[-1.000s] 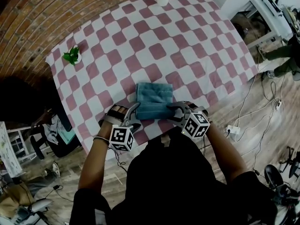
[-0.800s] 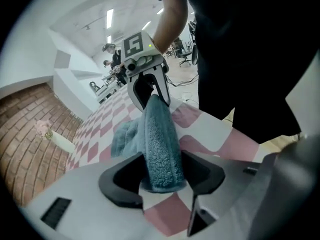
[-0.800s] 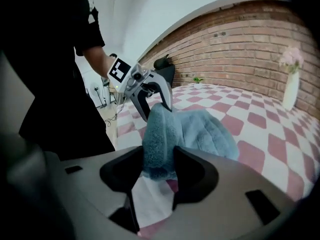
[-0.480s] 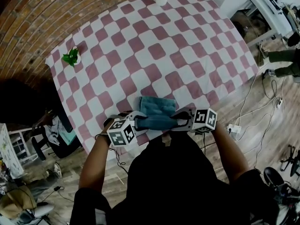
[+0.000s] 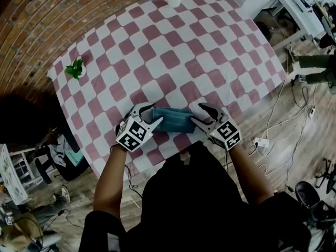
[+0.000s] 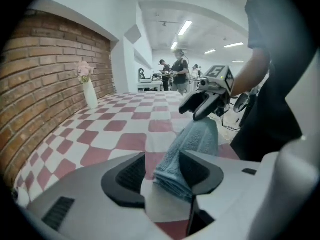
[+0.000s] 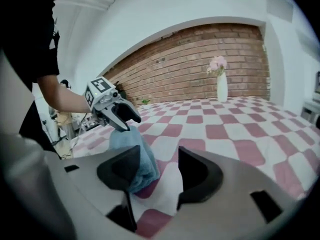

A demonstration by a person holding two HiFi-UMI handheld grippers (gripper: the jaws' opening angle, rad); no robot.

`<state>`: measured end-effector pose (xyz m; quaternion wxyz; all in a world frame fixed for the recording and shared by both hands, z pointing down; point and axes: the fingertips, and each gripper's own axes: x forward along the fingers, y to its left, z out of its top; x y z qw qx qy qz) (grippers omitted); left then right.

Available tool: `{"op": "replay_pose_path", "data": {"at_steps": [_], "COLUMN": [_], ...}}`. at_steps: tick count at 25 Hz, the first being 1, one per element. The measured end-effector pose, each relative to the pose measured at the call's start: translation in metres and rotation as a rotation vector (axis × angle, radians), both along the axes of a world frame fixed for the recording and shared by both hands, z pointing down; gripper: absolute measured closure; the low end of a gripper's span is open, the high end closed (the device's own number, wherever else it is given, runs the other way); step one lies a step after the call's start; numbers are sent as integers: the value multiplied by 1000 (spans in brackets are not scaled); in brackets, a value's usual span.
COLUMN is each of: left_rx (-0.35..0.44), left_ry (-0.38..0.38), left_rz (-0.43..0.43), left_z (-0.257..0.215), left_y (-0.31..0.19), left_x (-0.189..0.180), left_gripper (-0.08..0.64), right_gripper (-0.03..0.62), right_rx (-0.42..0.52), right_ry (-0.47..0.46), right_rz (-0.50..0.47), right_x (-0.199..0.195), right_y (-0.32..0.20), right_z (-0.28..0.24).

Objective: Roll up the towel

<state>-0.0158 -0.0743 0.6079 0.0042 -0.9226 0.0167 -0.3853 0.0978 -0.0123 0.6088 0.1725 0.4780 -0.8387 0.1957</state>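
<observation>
A rolled blue towel (image 5: pixel 176 121) is laid near the near edge of a checked tablecloth (image 5: pixel 173 51). Its ends are flanked by the left gripper (image 5: pixel 153 114) and right gripper (image 5: pixel 198 113), whose jaws, just opening, are spread, unclamped

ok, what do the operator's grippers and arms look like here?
Both the left gripper and right gripper have light grey moulded shells and curved jaws with black ribbed pads. Each carries a white cube with black square markers. The person wears black short sleeves; forearms bare.
</observation>
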Motion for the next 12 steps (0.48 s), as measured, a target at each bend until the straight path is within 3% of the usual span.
{"op": "replay_pose_path", "data": {"at_steps": [2,4,7,9,12], "left_rx": [69,127,157,168,214], "left_ry": [-9,-29,-44,-44,-58], "left_rz": [-37,-51,-68,-83,-95], "left_z": [-1,-1,0,1,3], "left_y": [-10,-15,-17,-18,-20], "left_x": [7,11,11,11,14], "left_gripper": [351,380,393,399,405], "right_gripper": [360,362,376,393,443], "right_rx": [25,89,184,166,126], "right_ry": [73,111,136,230,354], "right_rz": [74,81,-85,-217,-234], "right_x": [14,16,-19,-48,-59], "right_y": [-12,-16,-1,16,23], "right_z": [-3,-22,-56,-56,-24]}}
